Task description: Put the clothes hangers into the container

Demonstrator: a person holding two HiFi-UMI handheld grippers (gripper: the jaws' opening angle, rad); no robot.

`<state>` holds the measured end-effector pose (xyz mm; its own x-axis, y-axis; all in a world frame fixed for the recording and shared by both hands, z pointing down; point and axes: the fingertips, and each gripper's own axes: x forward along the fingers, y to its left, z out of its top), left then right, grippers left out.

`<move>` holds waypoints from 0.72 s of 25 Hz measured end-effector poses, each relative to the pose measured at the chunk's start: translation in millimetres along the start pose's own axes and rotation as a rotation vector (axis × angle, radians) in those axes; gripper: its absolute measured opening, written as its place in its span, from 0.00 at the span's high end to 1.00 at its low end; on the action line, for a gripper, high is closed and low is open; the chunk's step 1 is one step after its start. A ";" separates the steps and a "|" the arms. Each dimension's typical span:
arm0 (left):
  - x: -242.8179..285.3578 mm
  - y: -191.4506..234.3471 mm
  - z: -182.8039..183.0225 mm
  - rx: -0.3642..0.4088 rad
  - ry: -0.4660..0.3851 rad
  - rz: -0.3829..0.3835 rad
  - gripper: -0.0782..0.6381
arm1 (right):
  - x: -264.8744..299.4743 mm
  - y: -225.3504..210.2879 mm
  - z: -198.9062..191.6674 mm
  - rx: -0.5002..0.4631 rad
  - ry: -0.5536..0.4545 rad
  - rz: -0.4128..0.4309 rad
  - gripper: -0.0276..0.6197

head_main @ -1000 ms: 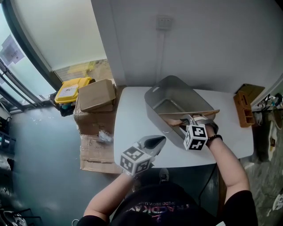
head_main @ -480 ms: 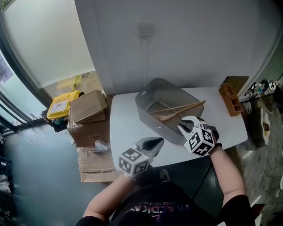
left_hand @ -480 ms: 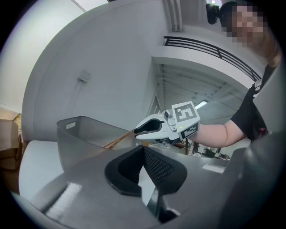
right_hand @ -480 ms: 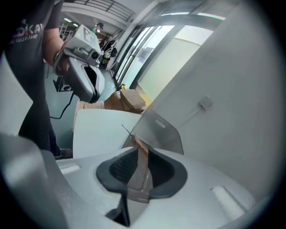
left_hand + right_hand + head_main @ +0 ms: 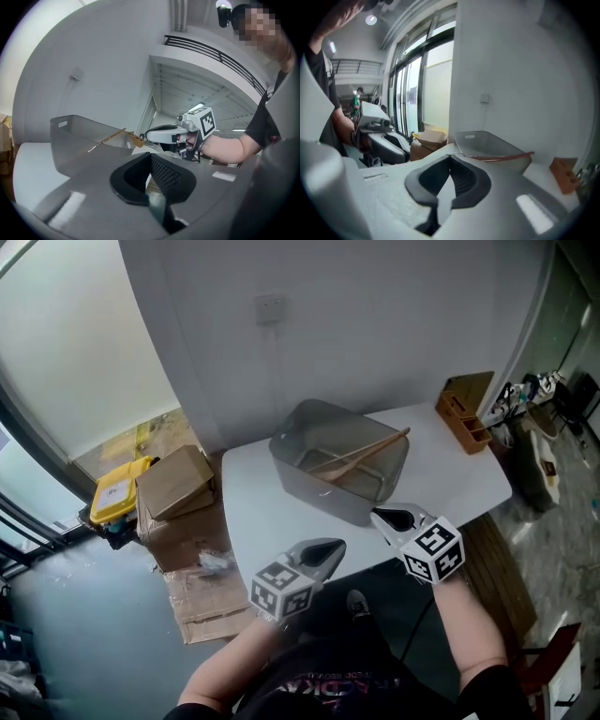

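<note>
A wooden hanger (image 5: 361, 454) lies slanted inside the grey container (image 5: 298, 442) on the white table (image 5: 248, 512), one end resting on the rim. Both gripper views show the hanger (image 5: 107, 139) (image 5: 501, 157) in the container (image 5: 70, 145) (image 5: 487, 140). My right gripper (image 5: 386, 517) (image 5: 450, 159) hovers off the table's near edge, clear of the container. Its jaws have just been closing and are now shut with nothing between them. My left gripper (image 5: 328, 547) (image 5: 151, 154) floats beside it at the near edge, shut and empty.
A wooden box (image 5: 466, 409) stands on the table's far right corner. On the floor to the left are cardboard boxes (image 5: 176, 482) and a yellow bin (image 5: 117, 495). A white wall rises right behind the table.
My right gripper has pulled back out of the container toward me, rolled over and shut. The hanger stays in the container. My left gripper drifted slightly.
</note>
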<state>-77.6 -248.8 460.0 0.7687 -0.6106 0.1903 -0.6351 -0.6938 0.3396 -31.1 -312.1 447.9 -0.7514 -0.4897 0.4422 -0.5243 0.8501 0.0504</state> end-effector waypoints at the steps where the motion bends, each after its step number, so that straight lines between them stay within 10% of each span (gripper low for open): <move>1: -1.0 -4.7 -4.5 -0.003 0.006 -0.011 0.89 | -5.2 6.5 -1.4 0.052 -0.024 0.002 0.95; 18: 26.2 -92.5 -57.6 -0.082 0.055 -0.057 0.89 | -95.3 55.0 -65.5 0.414 -0.160 0.000 0.95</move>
<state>5.7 -178.7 486.6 0.8076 -0.5478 0.2184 -0.5841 -0.6917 0.4247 37.9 -205.9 467.1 -0.7866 -0.5416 0.2964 -0.6164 0.7166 -0.3264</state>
